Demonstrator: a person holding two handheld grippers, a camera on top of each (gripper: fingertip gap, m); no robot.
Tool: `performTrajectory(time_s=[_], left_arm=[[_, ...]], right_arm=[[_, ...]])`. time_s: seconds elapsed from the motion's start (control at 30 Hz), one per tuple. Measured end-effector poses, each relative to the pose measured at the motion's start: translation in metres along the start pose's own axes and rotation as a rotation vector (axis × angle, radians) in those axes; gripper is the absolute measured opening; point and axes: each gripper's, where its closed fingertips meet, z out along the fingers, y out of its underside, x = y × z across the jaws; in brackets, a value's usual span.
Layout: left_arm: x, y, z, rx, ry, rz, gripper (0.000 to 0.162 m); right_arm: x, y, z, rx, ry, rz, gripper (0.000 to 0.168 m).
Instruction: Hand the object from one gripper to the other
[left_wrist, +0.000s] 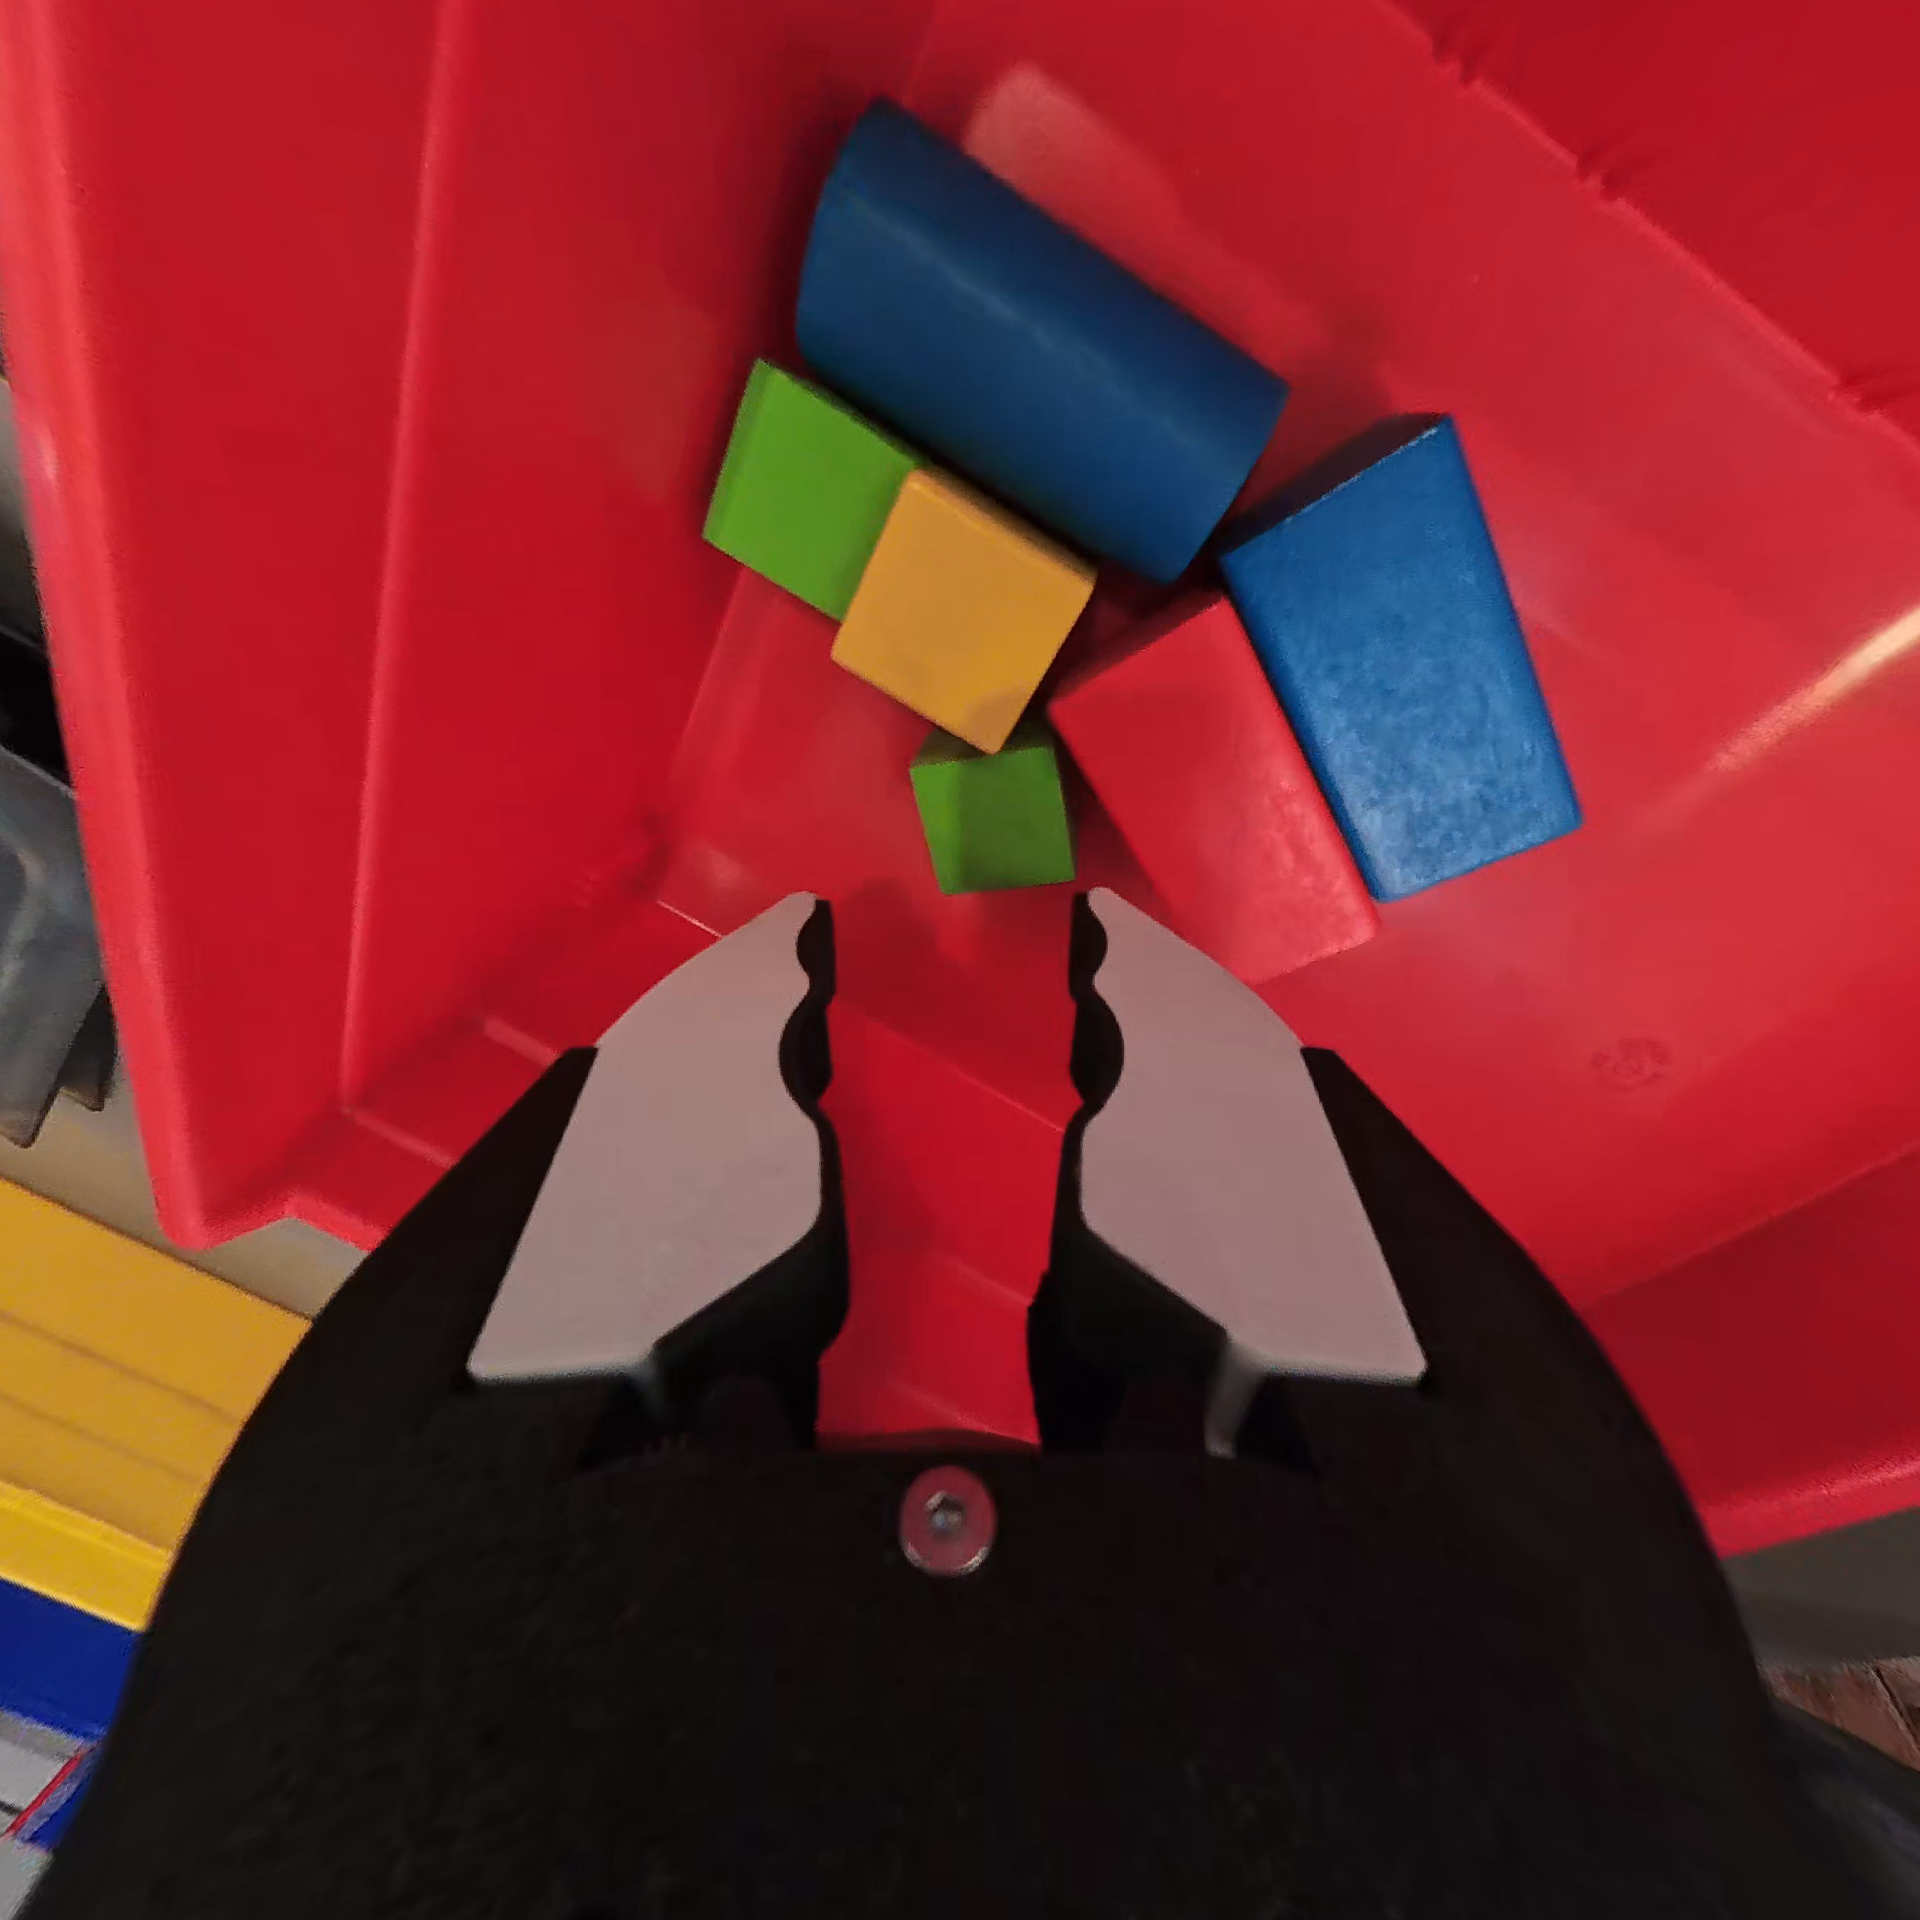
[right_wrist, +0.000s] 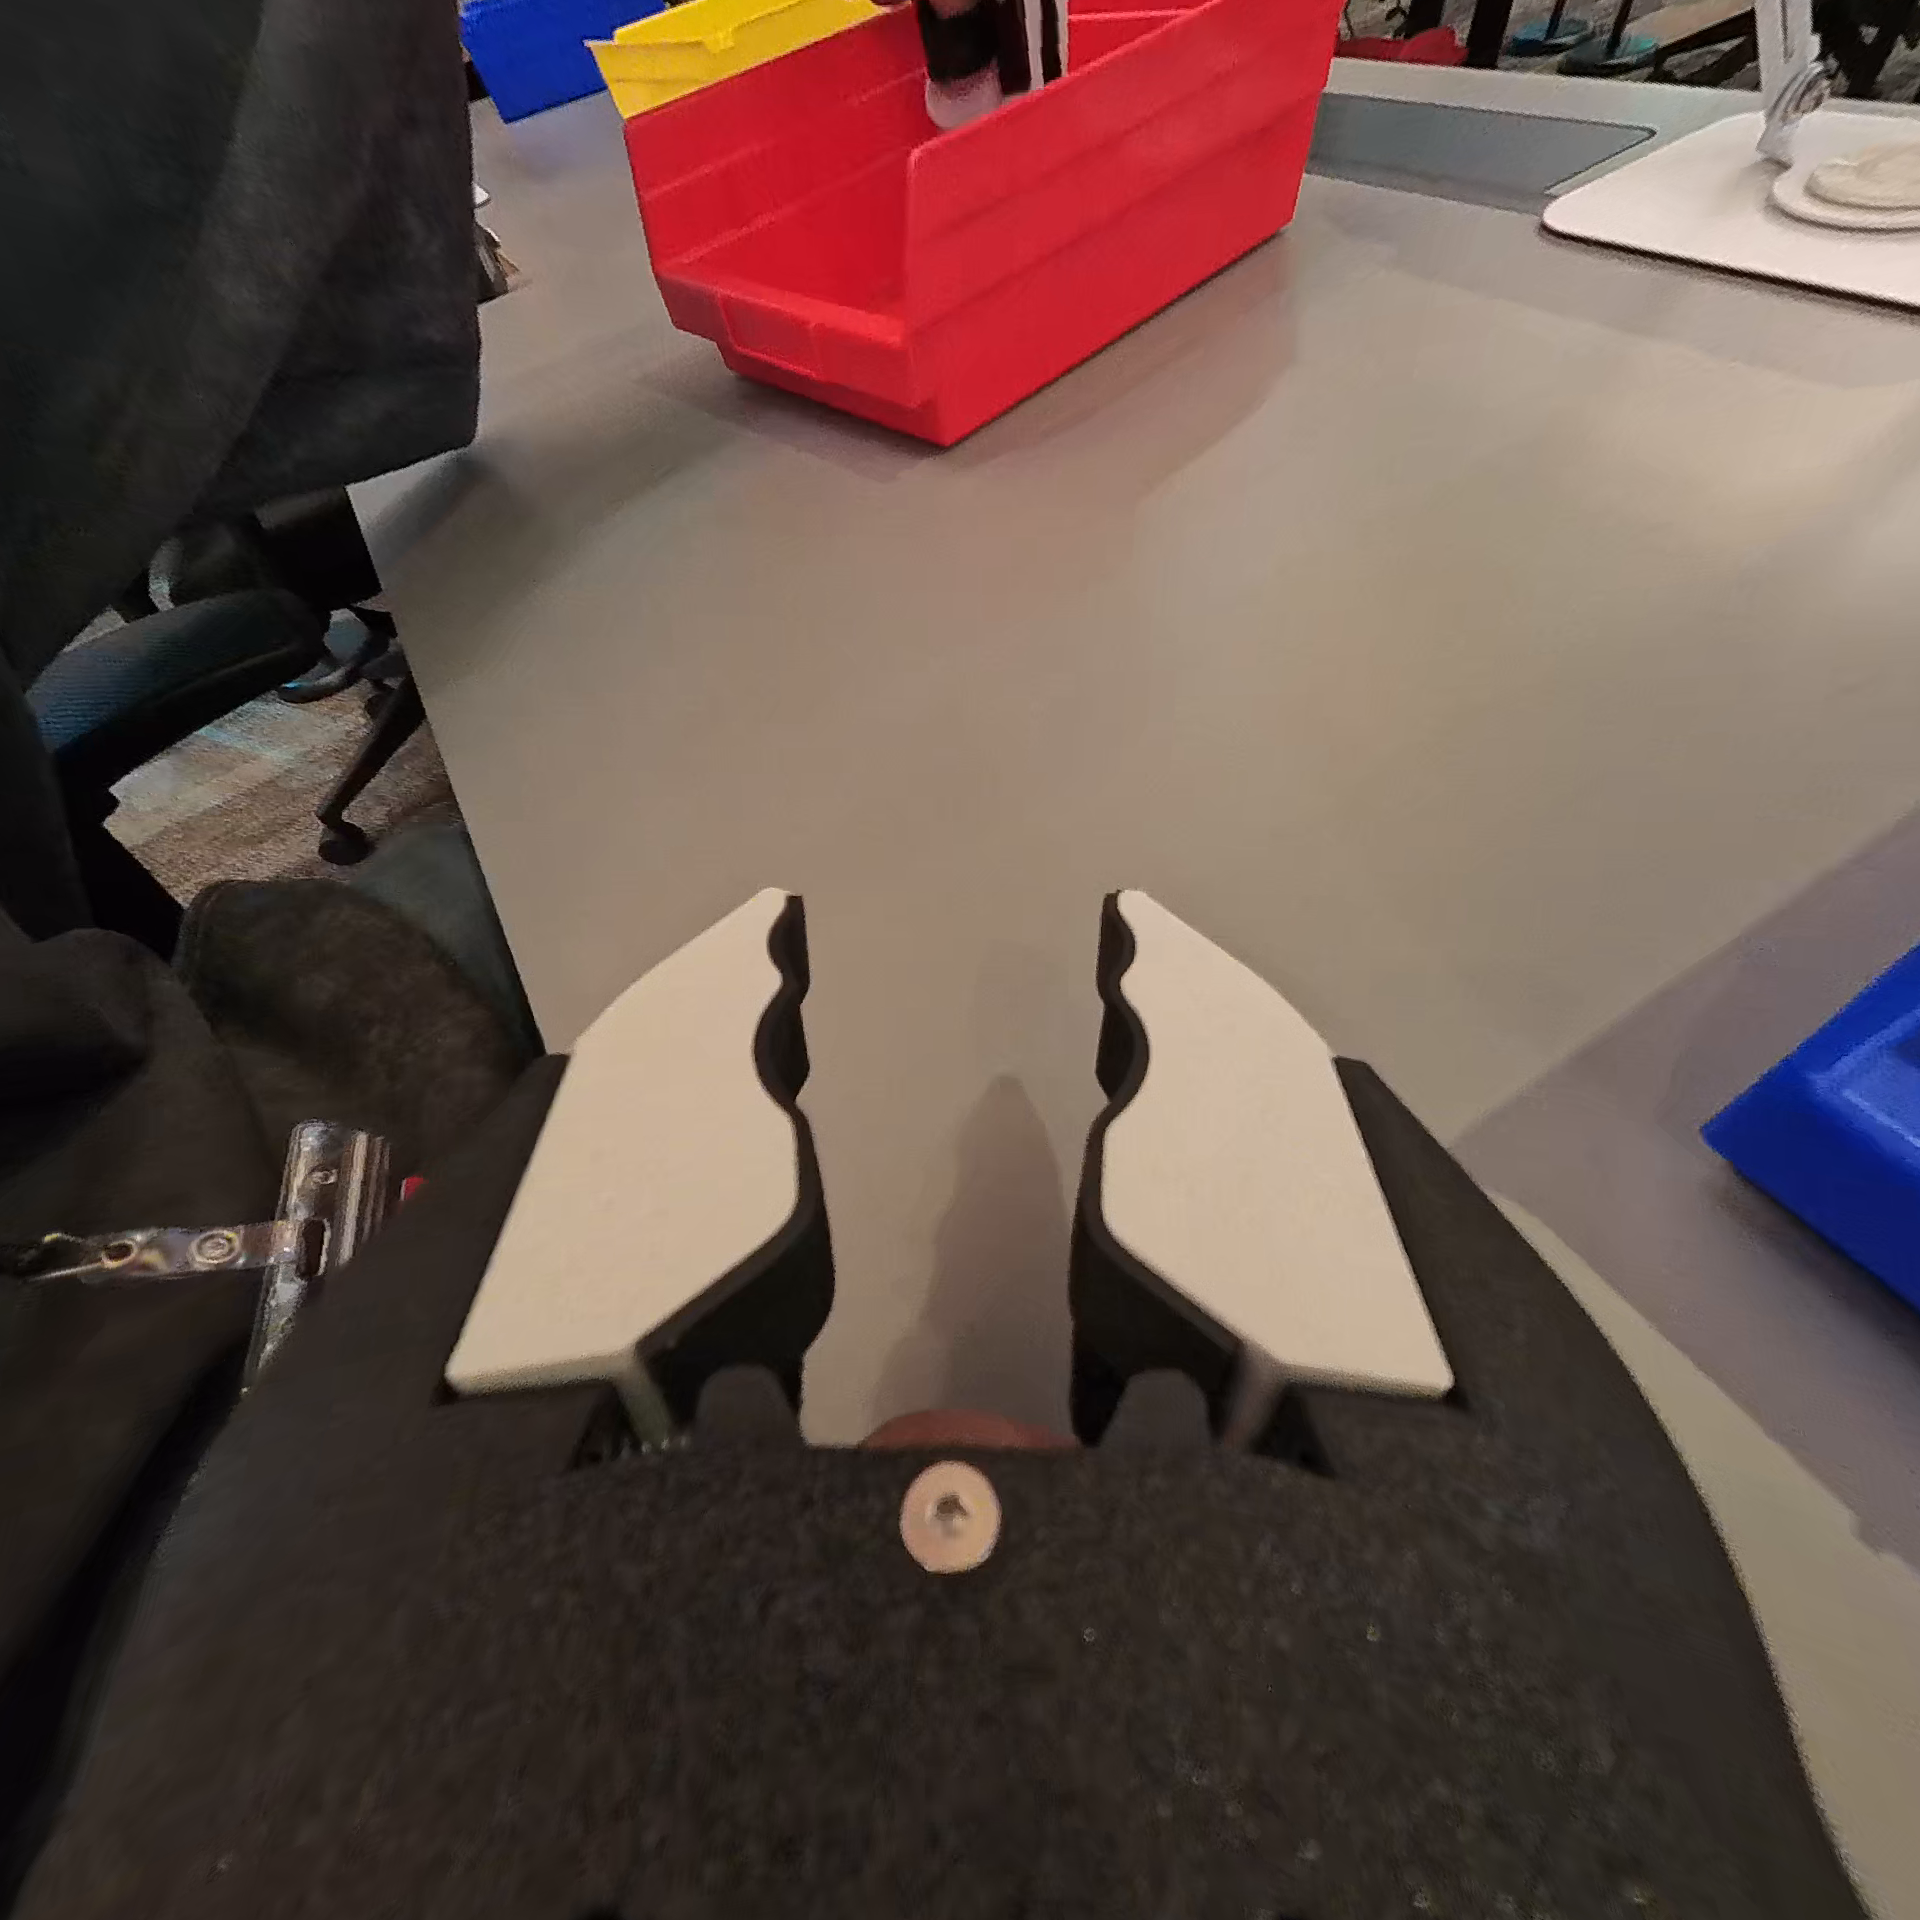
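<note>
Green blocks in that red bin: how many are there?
2. One small green block lies just ahead of the left claw; a second green block sits farther back, partly under the yellow block. Others may hide beneath the pile.

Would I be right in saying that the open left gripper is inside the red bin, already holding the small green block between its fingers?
Not quite. The left wrist view shows the left gripper open inside the red bin, but empty: the small green block lies just beyond its fingertips, not between its fingers.
</note>
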Motion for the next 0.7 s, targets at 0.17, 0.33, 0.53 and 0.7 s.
performTrajectory(time_s=[0.17,0.33,0.53,0.7], left_arm=[[0.001,-0.003,0.008,-0.013,0.022,-0.023,0.042],[0.001,-0.009,0.017,-0.008,0.066,-0.076,0.045],[0.005,-0.008,0.026,-0.036,0.095,-0.123,0.029],[0.007,-0.011,0.0,0.086,0.12,-0.216,0.028]], right_arm=[[-0.003,0.004,0.002,-0.018,-0.016,0.008,0.054],[-0.007,0.007,0.005,-0.037,-0.031,0.001,0.054],[-0.012,0.008,0.006,-0.049,-0.039,-0.008,0.054],[-0.011,0.006,0.006,-0.037,-0.04,0.004,0.053]])
